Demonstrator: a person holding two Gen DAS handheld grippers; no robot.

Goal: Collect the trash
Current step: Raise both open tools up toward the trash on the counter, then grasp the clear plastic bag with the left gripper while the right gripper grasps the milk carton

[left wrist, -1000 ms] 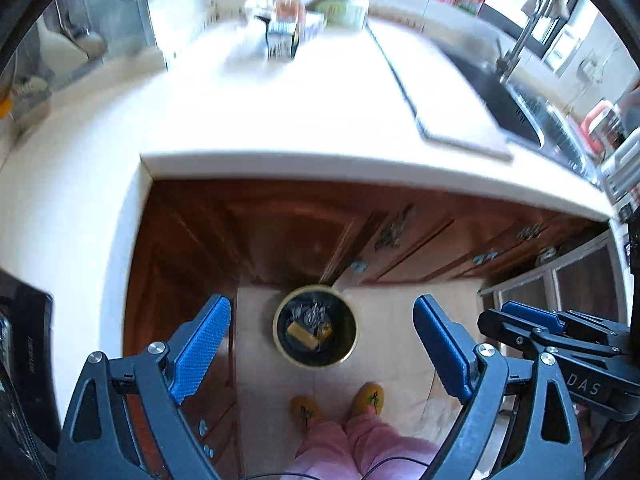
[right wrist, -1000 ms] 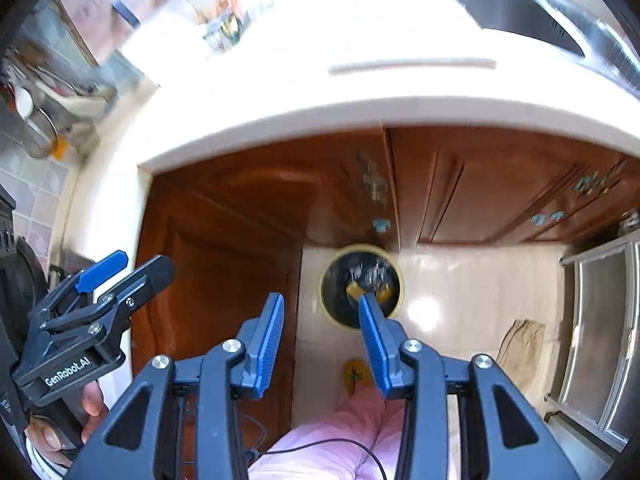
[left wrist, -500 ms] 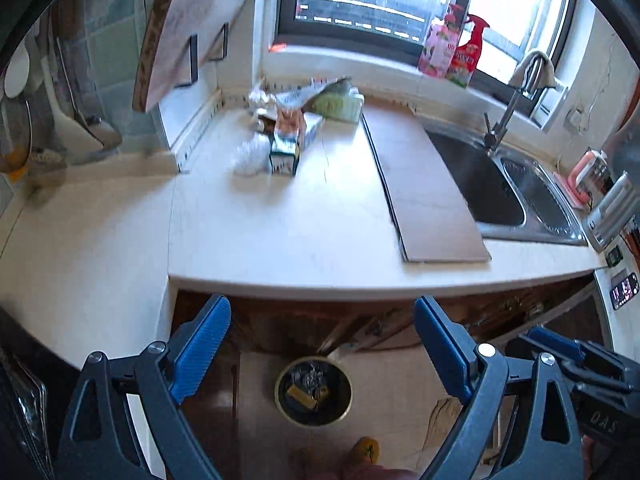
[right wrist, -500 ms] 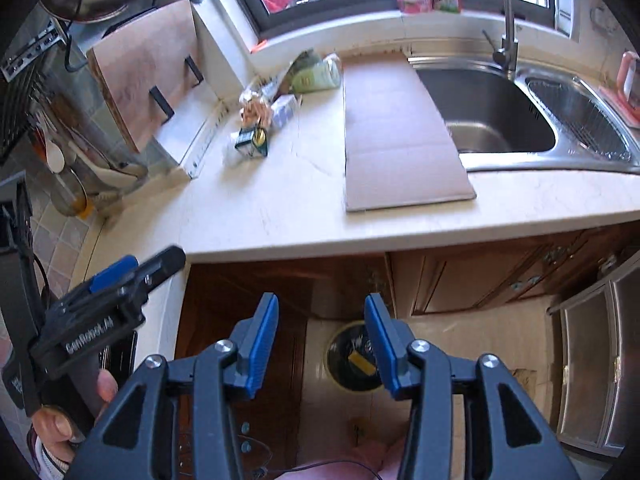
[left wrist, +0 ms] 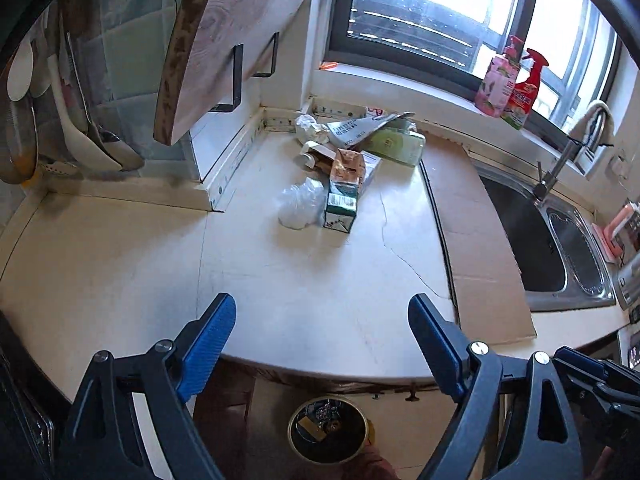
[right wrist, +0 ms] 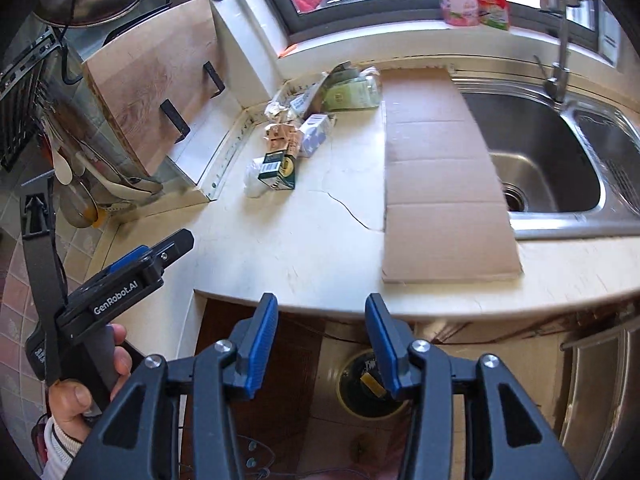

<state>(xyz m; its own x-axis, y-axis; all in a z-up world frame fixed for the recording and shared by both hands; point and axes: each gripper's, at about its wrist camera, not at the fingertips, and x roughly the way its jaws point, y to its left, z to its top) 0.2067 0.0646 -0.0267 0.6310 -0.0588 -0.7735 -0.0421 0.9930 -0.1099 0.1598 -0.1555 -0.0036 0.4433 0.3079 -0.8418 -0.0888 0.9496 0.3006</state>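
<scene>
Both tools have lifted from the bin (left wrist: 328, 434) up to the counter (left wrist: 312, 280). The left gripper (left wrist: 320, 332) and right gripper (right wrist: 322, 340) gape, holding nothing; the left closed a little, the right opened a little.

You see a dark green carton (left wrist: 340, 208) beside a clear crumpled bag (left wrist: 298, 206), plain brown cardboard (right wrist: 436, 184), cream countertop (left wrist: 304, 280), and blue gripper pads (left wrist: 208, 344)

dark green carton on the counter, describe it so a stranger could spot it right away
Start at the sink and cross the cardboard sheet to the litter pile in the counter's back corner. The dark green carton lies nearest the front edge, beside a clear plastic bag, the pile's only dark box.
</scene>
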